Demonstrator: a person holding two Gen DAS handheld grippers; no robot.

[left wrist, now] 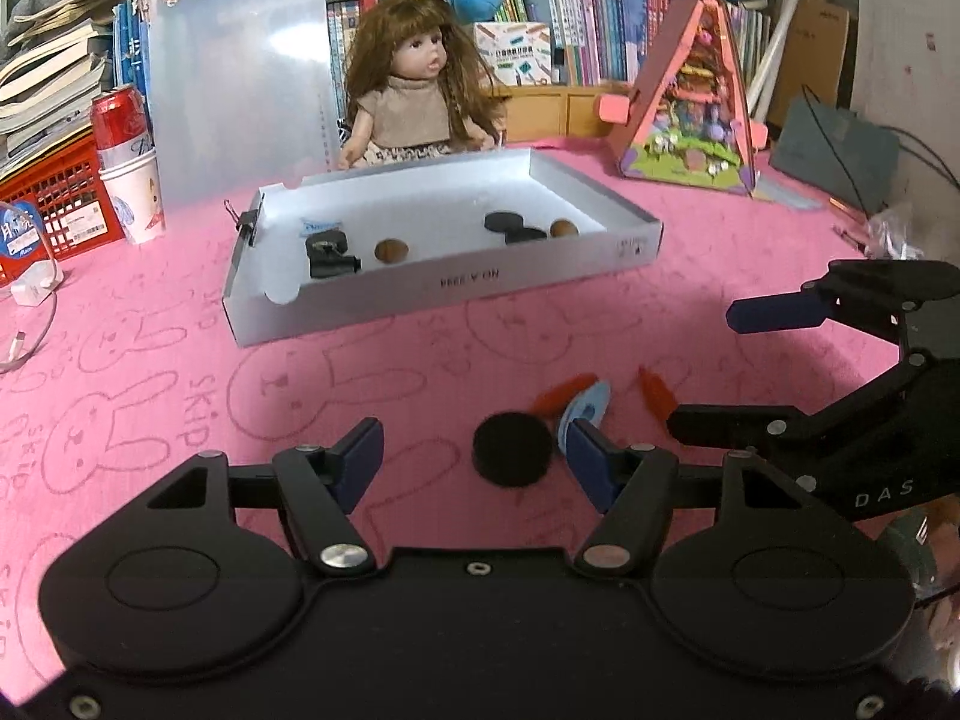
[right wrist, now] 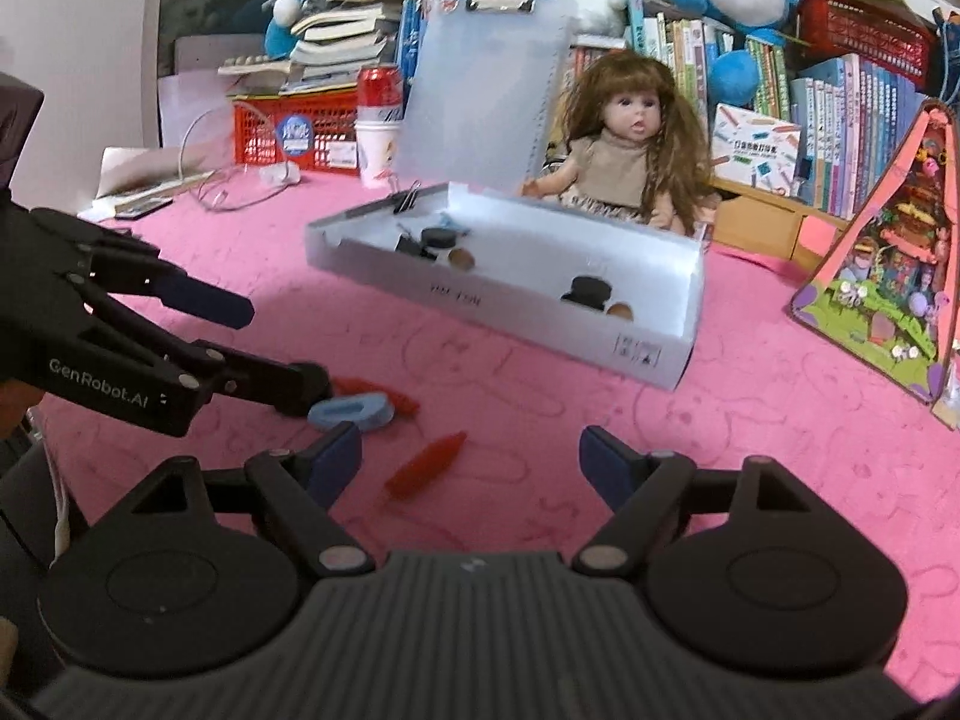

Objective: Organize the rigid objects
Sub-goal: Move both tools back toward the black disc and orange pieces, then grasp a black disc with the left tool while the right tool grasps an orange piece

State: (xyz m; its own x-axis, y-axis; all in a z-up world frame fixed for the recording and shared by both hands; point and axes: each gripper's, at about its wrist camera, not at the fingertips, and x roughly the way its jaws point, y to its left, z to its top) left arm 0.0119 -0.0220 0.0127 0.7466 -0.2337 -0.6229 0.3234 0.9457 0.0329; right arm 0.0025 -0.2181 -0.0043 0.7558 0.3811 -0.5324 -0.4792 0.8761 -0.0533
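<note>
A black disc [left wrist: 512, 449] lies on the pink mat between the fingers of my left gripper [left wrist: 474, 455], close to the right pad with a gap on the left; the jaws are open. Just beyond it lie a blue oval piece [left wrist: 585, 405] and two red pieces [left wrist: 558, 396] [left wrist: 657, 393]. My right gripper [right wrist: 471, 456] stands wide open over a red piece [right wrist: 429, 462] lying on the mat. The left gripper [right wrist: 287, 348] enters that view from the left beside the blue oval piece [right wrist: 354, 411]. A white box [left wrist: 444, 288] behind holds black discs and brown balls.
A doll [left wrist: 414, 96] and a clear clipboard [left wrist: 240, 78] stand behind the box. A red can on a paper cup [left wrist: 129, 162] and a red crate [left wrist: 54, 198] are at the left, with a cable [left wrist: 30, 348]. A triangular toy house [left wrist: 696, 102] stands at the right.
</note>
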